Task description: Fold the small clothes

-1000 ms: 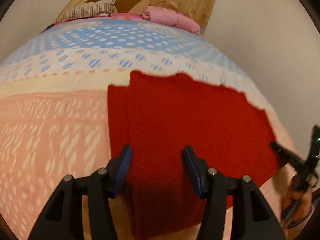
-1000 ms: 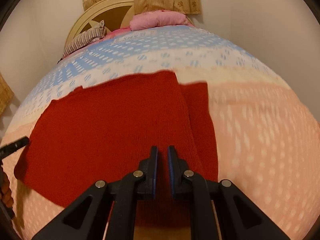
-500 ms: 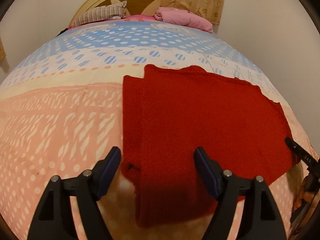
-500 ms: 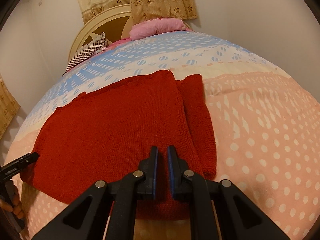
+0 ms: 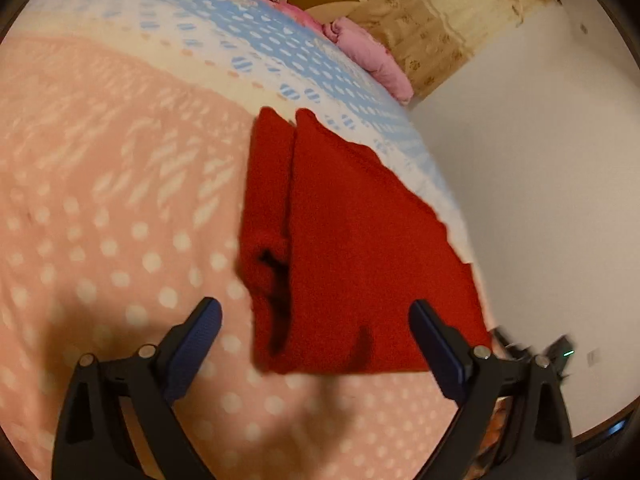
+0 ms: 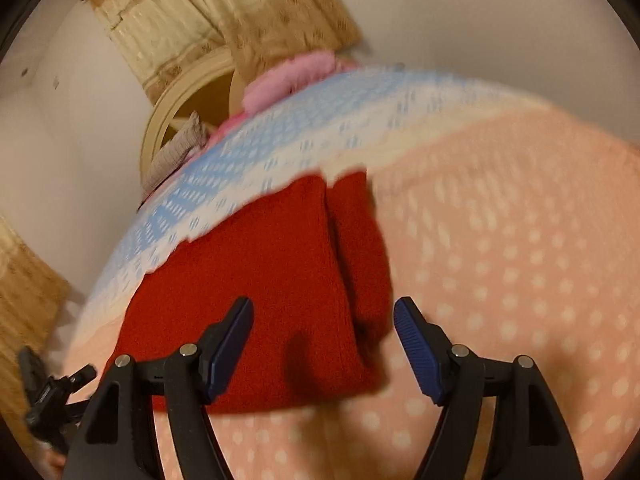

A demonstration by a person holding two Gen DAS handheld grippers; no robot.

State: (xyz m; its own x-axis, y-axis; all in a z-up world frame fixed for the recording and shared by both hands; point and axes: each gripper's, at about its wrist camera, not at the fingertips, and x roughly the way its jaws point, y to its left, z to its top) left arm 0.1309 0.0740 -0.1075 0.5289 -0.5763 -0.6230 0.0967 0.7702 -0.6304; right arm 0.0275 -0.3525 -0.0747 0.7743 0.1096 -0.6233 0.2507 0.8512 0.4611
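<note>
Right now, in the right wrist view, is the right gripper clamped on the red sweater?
No: the right gripper has its jaws wide apart, with the red sweater lying flat on the bed.

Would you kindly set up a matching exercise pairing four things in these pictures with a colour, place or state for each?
Things:
1. red knitted garment
2. pink pillow
3. left gripper
4. bedspread

Descriptions:
A. open, holding nothing
B. peach with pale dots in the near part, blue and white farther off
C. lying folded on the bedspread, a narrower strip showing along one side
D. at the head of the bed, beside the curtain

Pairs: 1-C, 2-D, 3-A, 4-B
</note>
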